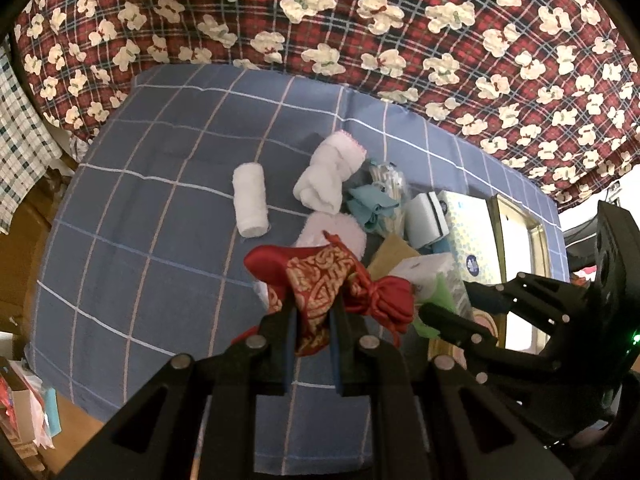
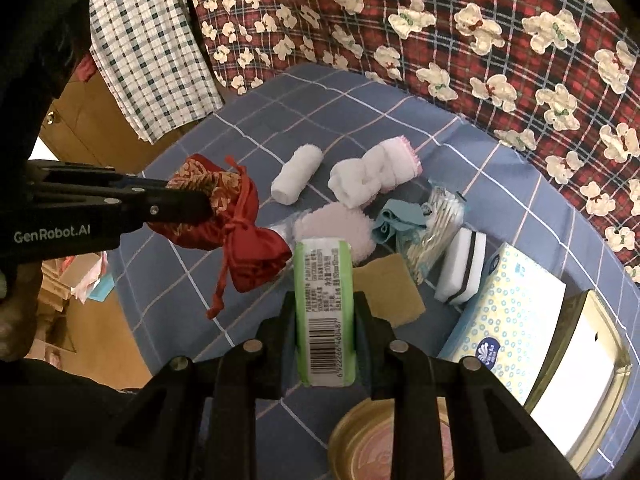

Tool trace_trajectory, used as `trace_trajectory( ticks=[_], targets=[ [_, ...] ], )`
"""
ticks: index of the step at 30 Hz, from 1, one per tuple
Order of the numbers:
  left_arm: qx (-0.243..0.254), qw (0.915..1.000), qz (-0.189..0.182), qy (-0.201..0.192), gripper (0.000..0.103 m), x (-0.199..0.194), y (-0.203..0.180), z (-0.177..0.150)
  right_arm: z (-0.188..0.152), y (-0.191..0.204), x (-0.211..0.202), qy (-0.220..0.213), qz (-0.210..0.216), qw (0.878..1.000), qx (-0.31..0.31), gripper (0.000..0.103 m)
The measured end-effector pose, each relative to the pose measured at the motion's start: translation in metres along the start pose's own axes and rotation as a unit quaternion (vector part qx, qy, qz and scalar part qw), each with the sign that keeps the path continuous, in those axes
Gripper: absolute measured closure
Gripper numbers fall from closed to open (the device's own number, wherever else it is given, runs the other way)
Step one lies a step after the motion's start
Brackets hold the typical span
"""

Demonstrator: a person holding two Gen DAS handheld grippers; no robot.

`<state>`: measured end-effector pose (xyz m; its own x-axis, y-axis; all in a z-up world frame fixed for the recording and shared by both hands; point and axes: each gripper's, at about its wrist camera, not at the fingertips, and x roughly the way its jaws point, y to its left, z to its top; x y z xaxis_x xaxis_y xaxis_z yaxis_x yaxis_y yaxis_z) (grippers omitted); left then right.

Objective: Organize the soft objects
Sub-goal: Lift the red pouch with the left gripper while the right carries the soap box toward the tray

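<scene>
Your left hand-held gripper (image 1: 312,316) is clamped fully narrow on the red brocade pouch (image 1: 324,280), pinching thin fabric near its top so the drawstring end hangs free to the right, clear of the pile. Your right hand-held gripper (image 2: 324,320) is closed on the green tissue pack (image 2: 324,308), gripped across its narrow sides, barcode facing the camera. Both items are lifted above the blue checked surface (image 1: 140,220), probably to sort them without dragging neighbours. Left down there: white rolled towel (image 1: 250,200), pink-edged towel (image 1: 332,172), fluffy pink cloth (image 2: 332,228), teal cloth (image 2: 394,220), cotton swab bag (image 2: 434,224), sponge (image 2: 462,266), tissue box (image 2: 512,312) far right.
</scene>
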<state>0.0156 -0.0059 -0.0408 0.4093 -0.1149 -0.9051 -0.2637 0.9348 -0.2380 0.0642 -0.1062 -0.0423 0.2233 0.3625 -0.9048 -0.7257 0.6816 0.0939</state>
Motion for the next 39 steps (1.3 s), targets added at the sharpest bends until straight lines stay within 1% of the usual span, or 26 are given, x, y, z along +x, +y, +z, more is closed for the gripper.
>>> trace_trajectory(
  ticks=[5,13,23,39],
  targets=[
    [0.005,0.9999,0.004,-0.013,0.092,-0.005,-0.002,0.002,0.003,-0.002,-0.008,-0.022,-0.001,1.0,0.0,0.075],
    [0.014,0.9996,0.004,-0.022,0.092,-0.007,-0.009,0.005,0.003,-0.008,-0.014,-0.035,-0.006,0.999,0.005,0.075],
    [0.033,0.9993,-0.001,-0.018,0.092,-0.001,-0.028,0.008,-0.006,-0.023,-0.023,-0.042,-0.015,0.999,0.022,0.075],
    [0.079,0.9968,-0.01,-0.003,0.092,0.009,-0.074,0.007,-0.035,-0.053,-0.044,-0.054,-0.032,0.996,0.064,0.075]
  ],
)
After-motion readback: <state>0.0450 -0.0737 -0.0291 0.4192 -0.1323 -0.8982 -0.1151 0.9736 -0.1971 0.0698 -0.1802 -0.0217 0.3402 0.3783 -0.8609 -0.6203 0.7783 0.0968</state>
